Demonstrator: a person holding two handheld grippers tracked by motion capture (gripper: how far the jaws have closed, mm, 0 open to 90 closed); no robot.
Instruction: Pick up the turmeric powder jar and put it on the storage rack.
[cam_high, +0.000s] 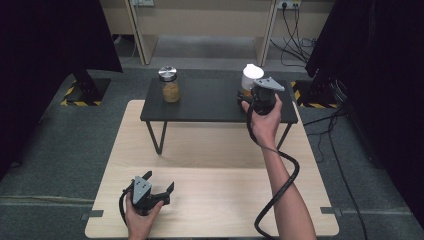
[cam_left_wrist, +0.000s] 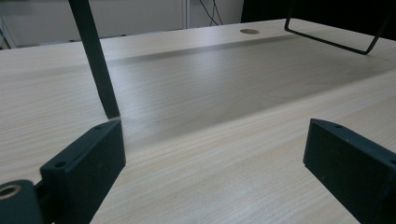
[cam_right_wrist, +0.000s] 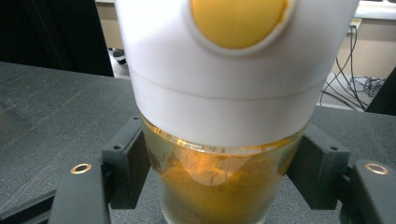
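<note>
Right gripper (cam_high: 248, 96) sits upper right of center in the high view, held in the person's right hand (cam_high: 264, 122) on the far right part of the black raised shelf (cam_high: 210, 102). In the right gripper view its 2 jaws flank the glass body of the white-lidded jar (cam_right_wrist: 224, 116), 1 on each side, pressed against or just beside the glass; looks like a pinch on the jar, though exact contact is hard to confirm. Jar has a tall white cap with a round yellow-orange disc at the upper center of that view. Below the cap, clear glass holds orange-brown powder, filling most of the visible body. In the high view the same jar (cam_high: 251, 77) stands upright near the shelf's far right edge.

Left gripper (cam_high: 159, 182) is at the lower left of the high view, held low over the light wooden table (cam_high: 215, 150) in the left hand (cam_high: 141, 217). Jaws spread wide, nothing between them; the left gripper view shows bare wood grain between the 2 black jaws and 1 thin black shelf leg (cam_left_wrist: 95, 60) at upper left.

Second jar (cam_high: 169, 84), metal-lidded, stands upright on the left part of the shelf, well apart from the white-lidded jar. Clear glass, tan-brown contents filling roughly the lower 2 thirds; exact material cannot be told.

Grey floor (cam_high: 60, 130) around the table, cables (cam_high: 295, 42) at upper right.
</note>
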